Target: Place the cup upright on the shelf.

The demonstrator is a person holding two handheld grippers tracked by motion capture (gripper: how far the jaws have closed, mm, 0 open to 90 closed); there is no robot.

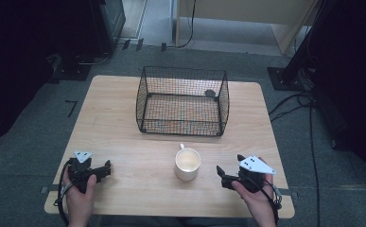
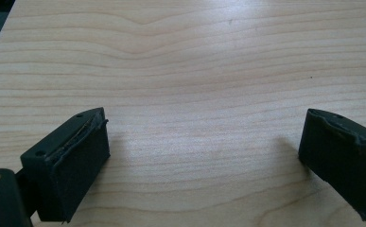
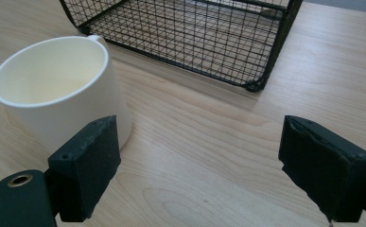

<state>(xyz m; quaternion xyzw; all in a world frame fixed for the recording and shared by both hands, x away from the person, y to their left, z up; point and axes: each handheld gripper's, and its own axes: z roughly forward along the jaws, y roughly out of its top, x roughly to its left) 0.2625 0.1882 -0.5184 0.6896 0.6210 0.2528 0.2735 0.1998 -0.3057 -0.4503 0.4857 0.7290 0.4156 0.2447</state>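
On inspection, a white mug stood upright and apparently empty on the wooden worktop, near the person's edge and slightly right of centre. Its handle pointed away from the person, toward a black wire basket set farther back at the middle of the worktop. Mug and basket stood apart, with bare wood between them. A small dark round item was noted at the basket's far right corner; its nature could not be determined.

The right gripper rested low at the near right, just beside the mug but not touching it. Its jaws were spread wide and held nothing. In the right gripper view the mug sat ahead and off toward the left jaw rather than between the two, with the basket beyond.

The left gripper lay at the near left, well apart from the mug. Its jaws were likewise spread wide and empty, with bare wood in front of them.

Assessment: the work appeared to be at its opening step, the approach to the mug, with no grasp yet made. The likely aim was to place the mug in the basket. The next move would call for the right gripper to shift toward the mug until the wall sat between the jaws, then close on it firmly. The handle side was best avoided. A lift clear of the basket rim would follow.
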